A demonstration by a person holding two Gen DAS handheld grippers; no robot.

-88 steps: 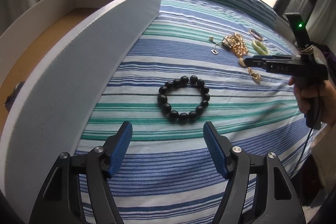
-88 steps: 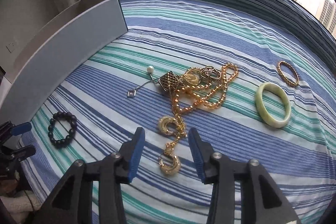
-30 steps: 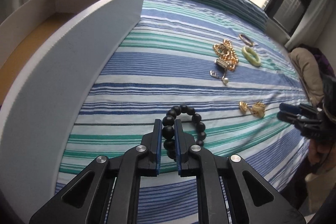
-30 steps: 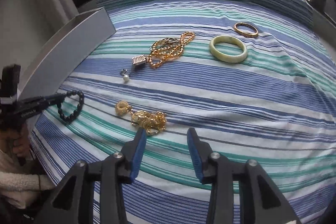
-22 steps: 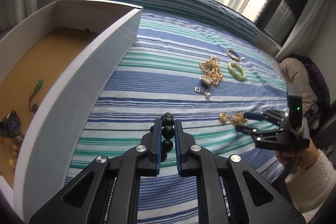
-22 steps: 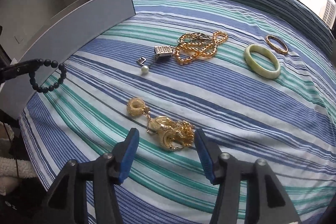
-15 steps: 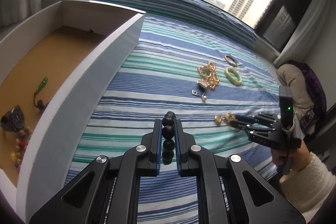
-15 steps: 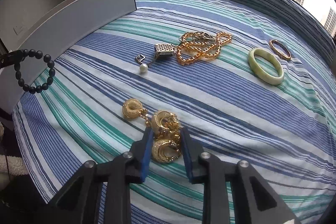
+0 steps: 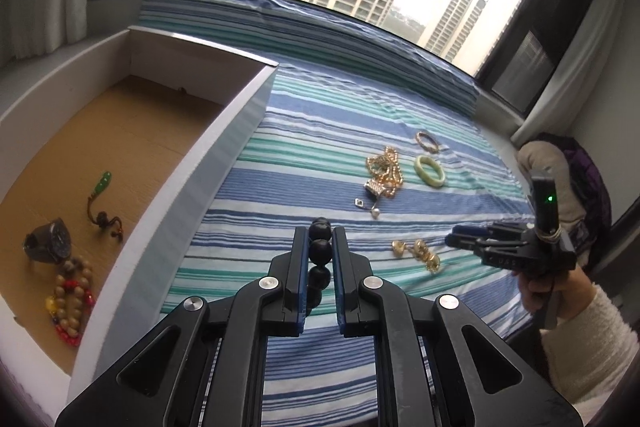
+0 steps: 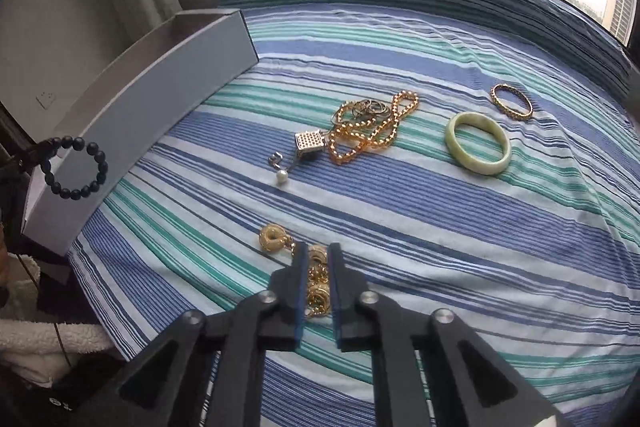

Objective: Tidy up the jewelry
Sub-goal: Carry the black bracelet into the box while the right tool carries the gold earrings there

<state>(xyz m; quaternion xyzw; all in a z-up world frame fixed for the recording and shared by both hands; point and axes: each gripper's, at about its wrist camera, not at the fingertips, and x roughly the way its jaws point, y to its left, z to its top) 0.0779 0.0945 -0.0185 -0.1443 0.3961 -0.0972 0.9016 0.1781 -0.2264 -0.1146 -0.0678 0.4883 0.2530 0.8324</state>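
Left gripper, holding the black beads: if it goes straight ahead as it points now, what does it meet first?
Probably nothing close: the left gripper, shut on the black bead bracelet, points over bare striped bedspread; the white box stays left, though depth is unclear.

The striped bed (image 10: 440, 211) carries a white box (image 9: 208, 163), gold chain (image 10: 372, 131), jade bangle (image 10: 478, 143) and gold bangle (image 10: 512, 101).

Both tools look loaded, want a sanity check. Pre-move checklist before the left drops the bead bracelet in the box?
1. Left tool shut on black bead bracelet: ok.
2. Bracelet hangs off the bedspread: ok.
3. Bracelet over the box: not ok, it hangs outside the wall.
4. Bare box floor away from the watch: ok.
5. Right tool shut on gold earrings: ok; lifted: cannot tell.
6. Tools apart: ok.
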